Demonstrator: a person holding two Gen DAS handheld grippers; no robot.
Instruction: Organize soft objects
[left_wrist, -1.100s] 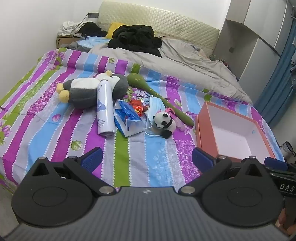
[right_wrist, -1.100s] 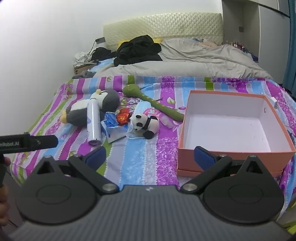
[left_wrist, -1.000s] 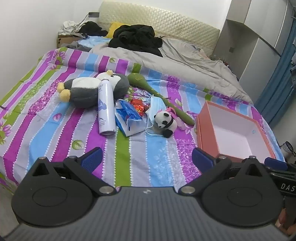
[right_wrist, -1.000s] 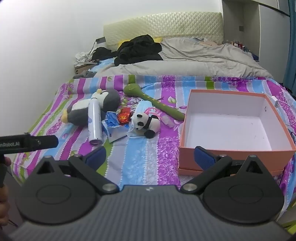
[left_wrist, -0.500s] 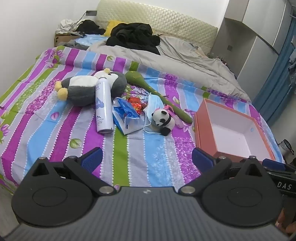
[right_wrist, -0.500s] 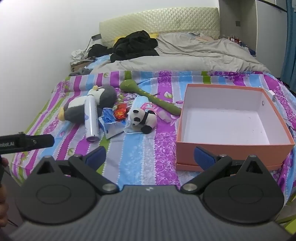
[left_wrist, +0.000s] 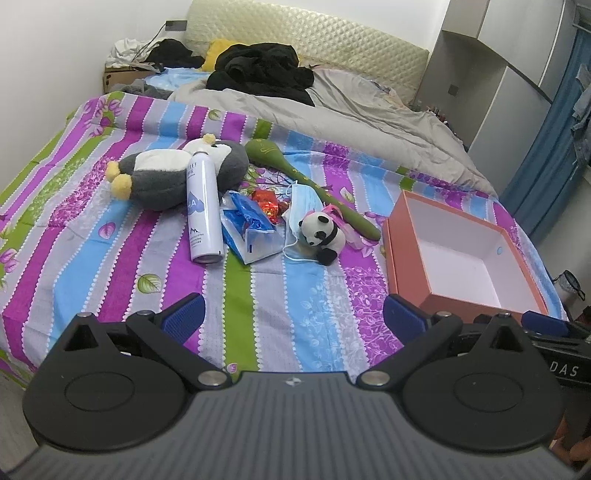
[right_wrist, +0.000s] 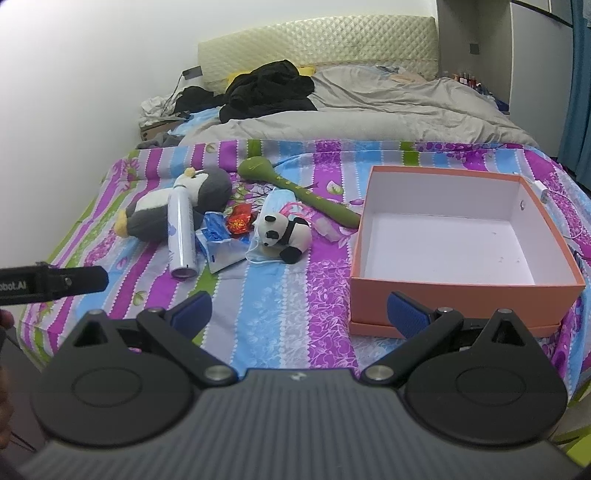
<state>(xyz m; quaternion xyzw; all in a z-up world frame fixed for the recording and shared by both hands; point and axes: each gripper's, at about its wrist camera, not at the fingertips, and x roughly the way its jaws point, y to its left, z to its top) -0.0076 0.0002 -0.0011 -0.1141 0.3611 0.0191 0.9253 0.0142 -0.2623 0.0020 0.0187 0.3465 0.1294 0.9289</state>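
Observation:
A grey and white penguin plush (left_wrist: 162, 181) (right_wrist: 162, 210) lies on the striped bedspread. A small panda plush (left_wrist: 321, 232) (right_wrist: 284, 232) lies on a blue face mask (left_wrist: 299, 206) near the middle. An empty orange box (left_wrist: 458, 258) (right_wrist: 454, 236) stands to the right. My left gripper (left_wrist: 293, 317) is open and empty at the bed's near edge. My right gripper (right_wrist: 299, 310) is open and empty in front of the box.
A white spray can (left_wrist: 202, 206) leans on the penguin. A blue packet (left_wrist: 247, 229), a red wrapper (left_wrist: 269, 203) and a green long-handled massager (left_wrist: 314, 188) lie around the panda. A grey duvet (left_wrist: 351, 118) and black clothes (left_wrist: 262, 70) lie farther back.
Both grippers have drawn back and risen slightly, so the bed and objects sit a little farther off. Both stay open. Nothing on the bed has moved.

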